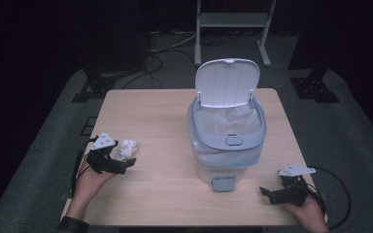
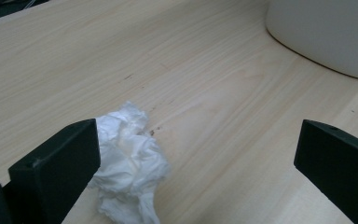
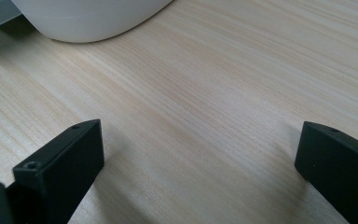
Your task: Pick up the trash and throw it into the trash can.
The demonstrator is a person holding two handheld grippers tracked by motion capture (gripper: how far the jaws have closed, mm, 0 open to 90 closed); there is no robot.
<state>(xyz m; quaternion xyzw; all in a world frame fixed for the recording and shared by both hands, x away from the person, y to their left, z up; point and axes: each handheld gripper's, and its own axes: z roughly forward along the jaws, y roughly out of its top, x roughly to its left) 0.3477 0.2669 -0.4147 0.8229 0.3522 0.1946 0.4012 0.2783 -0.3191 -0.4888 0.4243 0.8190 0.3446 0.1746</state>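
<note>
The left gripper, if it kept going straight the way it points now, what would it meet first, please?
Most likely the crumpled white tissue, lying on the wooden table just inside the open left gripper, beside one jaw. Beyond it stands the white pedal bin, though depth is uncertain.

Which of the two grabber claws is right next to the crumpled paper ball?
The left gripper: the crumpled white tissue ball lies beside its jaw. The right gripper has bare wood.

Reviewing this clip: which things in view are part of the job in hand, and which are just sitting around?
In the job:
- crumpled white tissue wad, beside the open left gripper
- white pedal bin with grey rim, lid up, liner inside

Just there:
- open right gripper, resting near the table's right front corner, holding nothing
- light wooden table
- white metal stand behind the table
</note>
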